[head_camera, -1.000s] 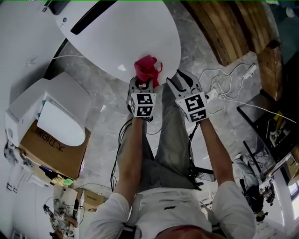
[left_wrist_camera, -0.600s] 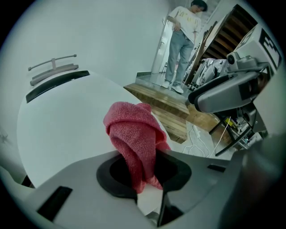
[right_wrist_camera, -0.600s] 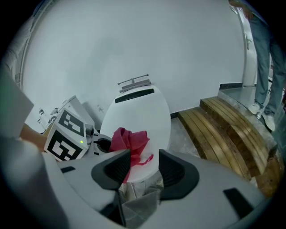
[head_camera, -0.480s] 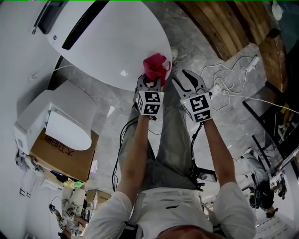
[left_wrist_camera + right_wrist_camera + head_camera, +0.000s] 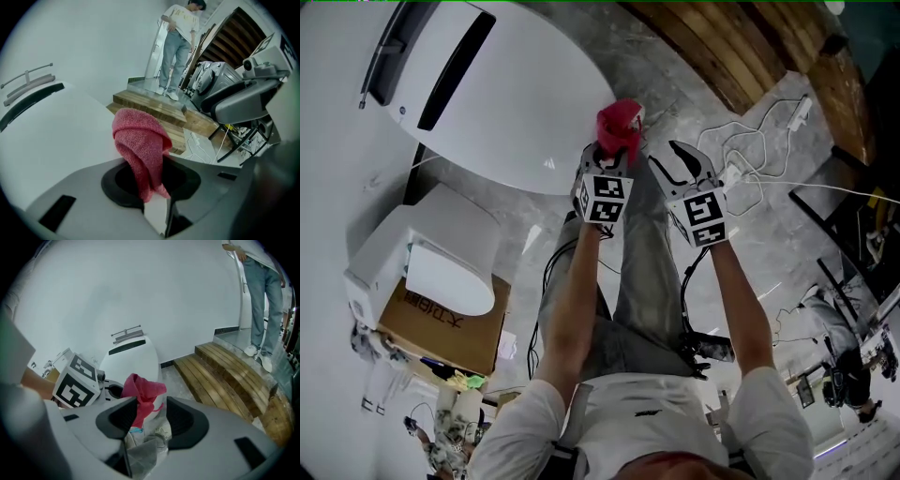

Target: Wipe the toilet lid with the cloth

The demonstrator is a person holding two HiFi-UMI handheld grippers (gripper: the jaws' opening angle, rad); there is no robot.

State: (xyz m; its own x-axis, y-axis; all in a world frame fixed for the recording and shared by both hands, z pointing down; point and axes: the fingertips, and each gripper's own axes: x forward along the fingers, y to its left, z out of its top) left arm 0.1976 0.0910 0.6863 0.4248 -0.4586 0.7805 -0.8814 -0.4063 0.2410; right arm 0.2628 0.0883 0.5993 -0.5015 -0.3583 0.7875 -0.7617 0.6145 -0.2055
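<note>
Left gripper (image 5: 155,190): jaws clamped on the lower end of the red cloth (image 5: 140,140), which stands up and folds over at its top.
Cloth's place: at the narrow front end of the white toilet lid (image 5: 516,103); whether they touch cannot be told.
Right gripper (image 5: 147,420): jaws apart, nothing between them, just beside the left one, over the floor.
Open room: the bare lid runs broad and clear from the cloth to its hinge end.
Edges: grey marble floor (image 5: 520,216) around the rim.
Nearby: wooden steps (image 5: 741,56) and white cables (image 5: 750,159) to the right; a second toilet (image 5: 431,253) on a cardboard box (image 5: 441,323) to the left.
Arms: both forearms stretched forward, side by side, marker cubes facing up.
</note>
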